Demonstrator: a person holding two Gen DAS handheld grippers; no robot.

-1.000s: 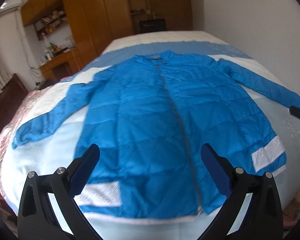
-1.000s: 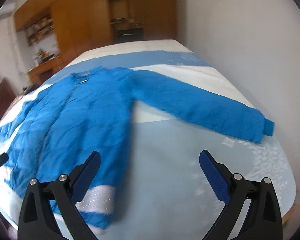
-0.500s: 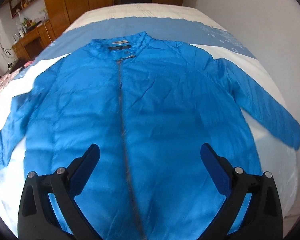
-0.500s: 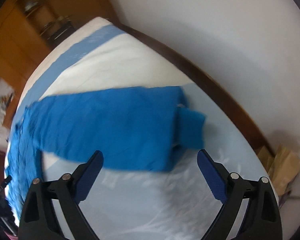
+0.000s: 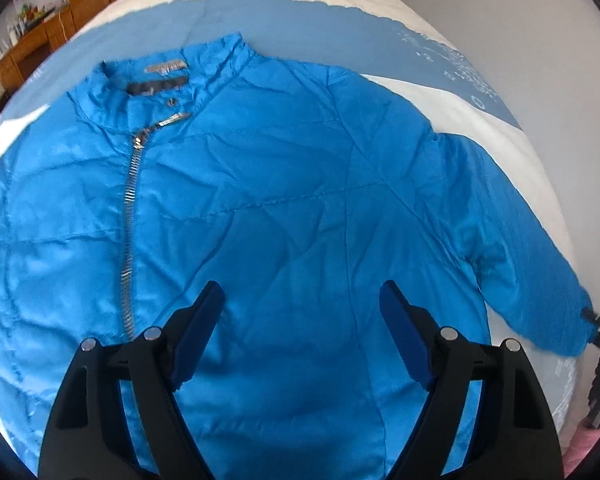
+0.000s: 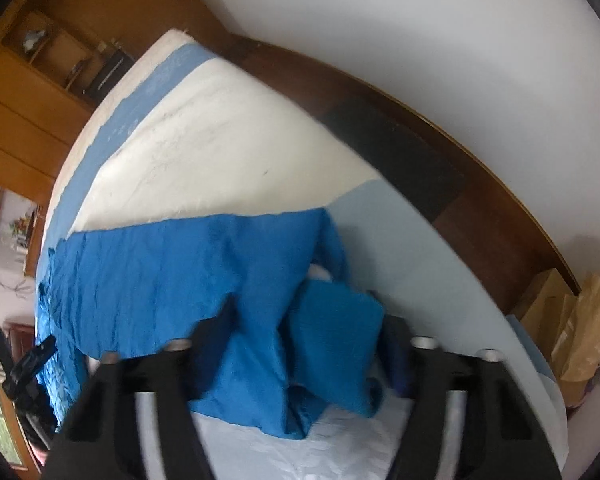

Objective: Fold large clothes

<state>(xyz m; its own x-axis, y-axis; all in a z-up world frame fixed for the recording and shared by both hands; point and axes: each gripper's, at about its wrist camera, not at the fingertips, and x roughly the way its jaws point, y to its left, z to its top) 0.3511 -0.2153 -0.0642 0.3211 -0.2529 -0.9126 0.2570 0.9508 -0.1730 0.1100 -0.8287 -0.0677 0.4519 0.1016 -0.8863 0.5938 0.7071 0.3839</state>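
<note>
one blue jacket [image 5: 300, 208] flat, zipped, sleeve cuff [image 6: 332, 340] bunched.

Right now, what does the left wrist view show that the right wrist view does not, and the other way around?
Only the left wrist view shows the jacket's collar, its zipper and the whole front, with the left gripper open above it. Only the right wrist view shows the cuff bunched between the fingers of the right gripper, the dark bed frame and a brown paper bag. Both show the blue jacket spread on the bed, its sleeve and the wooden cabinets.
</note>
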